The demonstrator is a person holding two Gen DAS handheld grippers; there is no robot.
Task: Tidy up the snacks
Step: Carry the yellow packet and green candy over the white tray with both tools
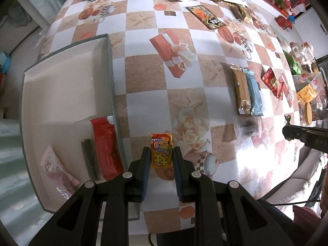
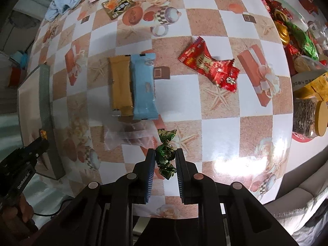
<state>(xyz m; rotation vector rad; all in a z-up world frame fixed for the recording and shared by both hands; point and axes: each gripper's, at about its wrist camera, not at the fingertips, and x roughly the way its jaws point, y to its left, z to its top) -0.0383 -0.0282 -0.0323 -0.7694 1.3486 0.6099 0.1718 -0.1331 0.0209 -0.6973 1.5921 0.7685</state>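
Checkered counter (image 1: 160, 106) with printed gift boxes, starfish and roses; both views look straight down on it.

Left tongs (image 1: 160, 153): jaws closed on a small orange-yellow snack packet (image 1: 161, 150), gripped at its two long sides, held above the counter just beside the right wall of the grey box (image 1: 111, 78). Box interior is white; along its near right side lie a red bar wrapper (image 1: 105, 147), a thin dark green stick (image 1: 90, 160) and a pink packet (image 1: 55, 166), side by side.

Right tongs (image 2: 165, 155): jaws closed on a green-and-gold foil candy (image 2: 166, 153), its twisted ends sticking out above and below the pads, off the counter surface.

On the counter beyond the right tongs: a tan bar (image 2: 121, 86) and a light blue bar (image 2: 144, 88) touching along their long edges, a clear wrapped snack (image 2: 129, 136) just below them, and red packets (image 2: 209, 65) to their right. A black-and-orange pouch (image 2: 119, 4) lies farther off. Jar with tan lid (image 2: 311, 123) at the right edge, among more snacks.
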